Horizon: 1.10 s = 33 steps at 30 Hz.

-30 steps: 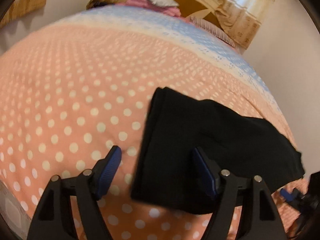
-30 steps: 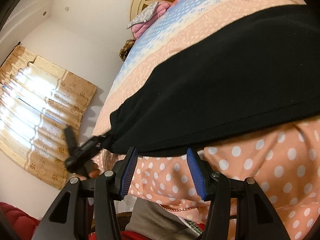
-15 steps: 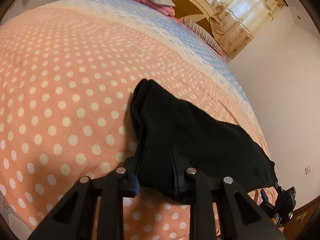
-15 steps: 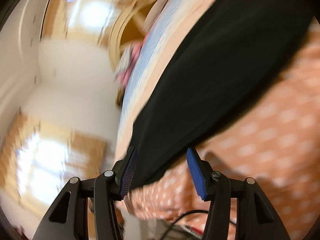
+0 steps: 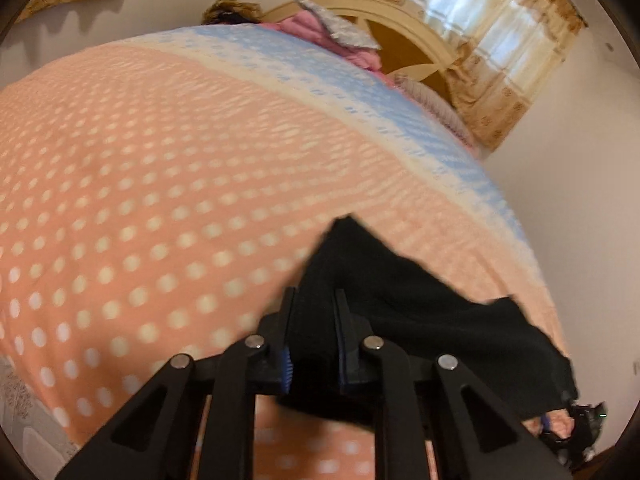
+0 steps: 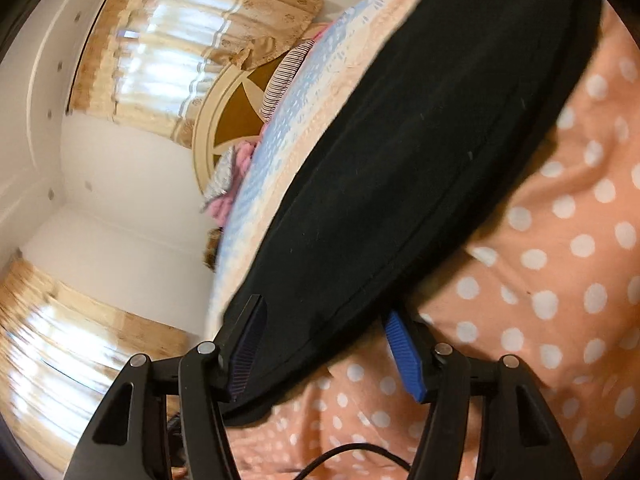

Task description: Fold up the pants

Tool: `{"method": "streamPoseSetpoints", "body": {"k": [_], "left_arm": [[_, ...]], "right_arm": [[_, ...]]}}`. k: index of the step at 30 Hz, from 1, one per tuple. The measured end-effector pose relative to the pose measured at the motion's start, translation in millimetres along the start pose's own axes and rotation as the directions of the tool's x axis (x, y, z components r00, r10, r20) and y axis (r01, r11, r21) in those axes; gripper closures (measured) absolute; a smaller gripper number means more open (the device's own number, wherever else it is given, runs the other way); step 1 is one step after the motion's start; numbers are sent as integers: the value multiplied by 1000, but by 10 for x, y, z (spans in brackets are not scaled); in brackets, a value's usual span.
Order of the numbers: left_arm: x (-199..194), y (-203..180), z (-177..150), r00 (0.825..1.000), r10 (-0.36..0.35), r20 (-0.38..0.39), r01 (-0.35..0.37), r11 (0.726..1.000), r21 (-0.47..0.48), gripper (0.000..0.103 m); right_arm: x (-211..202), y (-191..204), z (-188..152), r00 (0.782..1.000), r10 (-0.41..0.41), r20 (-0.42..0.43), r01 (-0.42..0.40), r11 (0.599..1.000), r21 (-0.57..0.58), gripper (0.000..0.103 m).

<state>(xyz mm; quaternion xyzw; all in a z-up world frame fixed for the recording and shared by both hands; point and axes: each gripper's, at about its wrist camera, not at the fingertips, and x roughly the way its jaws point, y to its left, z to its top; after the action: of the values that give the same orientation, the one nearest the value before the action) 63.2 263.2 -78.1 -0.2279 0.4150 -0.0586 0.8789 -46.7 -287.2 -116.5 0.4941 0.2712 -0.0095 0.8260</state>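
Observation:
Black pants [image 5: 420, 320] lie on an orange polka-dot bedspread [image 5: 140, 200]. My left gripper [image 5: 314, 316] is shut on one end of the pants, which bunch between its blue pads and rise a little off the bed. In the right wrist view the pants [image 6: 420, 152] stretch away as a long dark band. My right gripper [image 6: 324, 340] is open, with the near end of the pants lying between its blue pads [image 6: 404, 356]. The right gripper also shows far off in the left wrist view [image 5: 576, 428].
The bedspread has a blue-and-cream stripe [image 5: 320, 76] toward the headboard [image 5: 400, 28]. Pink bedding and a grey cushion [image 5: 340, 36] lie at the head. Curtained windows [image 6: 180, 52] and white walls surround the bed. A black cable [image 6: 352, 456] runs below my right gripper.
My left gripper closed on the end of the pants and has lifted it. My right gripper swung round and moved its open jaws over the other end.

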Motion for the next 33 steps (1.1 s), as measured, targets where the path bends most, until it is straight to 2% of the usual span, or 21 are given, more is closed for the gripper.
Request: {"method": "streamPoseSetpoints", "body": {"k": [2, 3, 4, 6, 7, 8, 9, 10, 11, 12, 13, 14, 16, 18, 21, 24, 25, 26, 28, 30, 33], "left_arm": [[27, 71, -98, 1000, -6, -18, 6, 1000, 9, 80], [-11, 47, -129, 1000, 23, -5, -23, 999, 36, 73], [-70, 10, -139, 998, 58, -1, -58, 996, 68, 70], [-166, -20, -117, 991, 134, 13, -135, 985, 110, 54], [-203, -14, -103, 987, 162, 26, -163, 980, 117, 52], [-291, -2, -72, 973, 221, 59, -227, 966, 125, 52], [-388, 5, -29, 949, 298, 107, -310, 941, 132, 50], [-438, -2, 3, 928, 344, 140, -362, 923, 132, 50], [-524, -15, 60, 898, 397, 189, -423, 897, 125, 50], [-587, -49, 114, 888, 401, 223, -434, 892, 123, 50], [-606, -77, 145, 893, 384, 234, -419, 899, 127, 50], [-607, -157, 175, 907, 347, 239, -387, 911, 146, 50], [-484, -387, 163, 928, 288, 238, -341, 912, 227, 49], [-301, -555, 74, 933, 286, 218, -343, 891, 298, 48], [11, -731, -180, 949, 273, 158, -314, 871, 378, 48], [244, -796, -410, 936, 322, 139, -351, 846, 402, 44], [232, -814, -485, 926, 329, 185, -377, 844, 382, 43], [226, -842, -520, 921, 330, 208, -387, 838, 384, 38], [259, -921, -538, 914, 343, 217, -404, 818, 410, 36], [250, -896, -512, 922, 328, 205, -385, 836, 392, 36], [255, -924, -476, 928, 312, 203, -368, 850, 377, 35]], "right_arm": [[54, 113, 22, 998, -67, -21, 65, 993, -94, 59], [107, 164, 17, 992, -116, -58, 107, 984, -143, 83], [141, 174, 16, 985, -142, -97, 125, 979, -164, 85], [89, 182, 13, 977, -169, -132, 147, 976, -159, 85], [63, 188, 26, 970, -187, -153, 162, 974, -160, 85], [24, 212, 41, 962, -213, -174, 186, 970, -159, 85], [-31, 233, 68, 959, -219, -179, 194, 970, -147, 84], [-96, 269, 109, 966, -192, -172, 172, 977, -127, 77], [-147, 313, 129, 973, -161, -164, 143, 983, -115, 70], [-180, 380, 181, 981, -114, -157, 98, 990, -106, 46], [-186, 450, 218, 986, -67, -156, 51, 993, -102, 24], [-152, 566, 298, 988, 15, -156, -32, 994, -105, 20], [31, 815, 441, 971, 135, -196, -164, 977, -137, 20], [406, 1110, 576, 931, 191, -311, -258, 948, -188, 20], [1058, 1441, 632, 864, 200, -462, -335, 914, -231, 20], [1738, 1590, 594, 745, 233, -625, -401, 905, -140, 20], [1937, 1656, 562, 712, 228, -665, -410, 903, -130, 20], [2065, 1681, 477, 694, 198, -692, -410, 899, -153, 20], [2277, 1785, 403, 666, 143, -732, -428, 877, -217, 20], [2490, 1909, 321, 637, 88, -765, -447, 851, -275, 20], [2629, 1991, 153, 576, 92, -812, -502, 824, -263, 20]]}}
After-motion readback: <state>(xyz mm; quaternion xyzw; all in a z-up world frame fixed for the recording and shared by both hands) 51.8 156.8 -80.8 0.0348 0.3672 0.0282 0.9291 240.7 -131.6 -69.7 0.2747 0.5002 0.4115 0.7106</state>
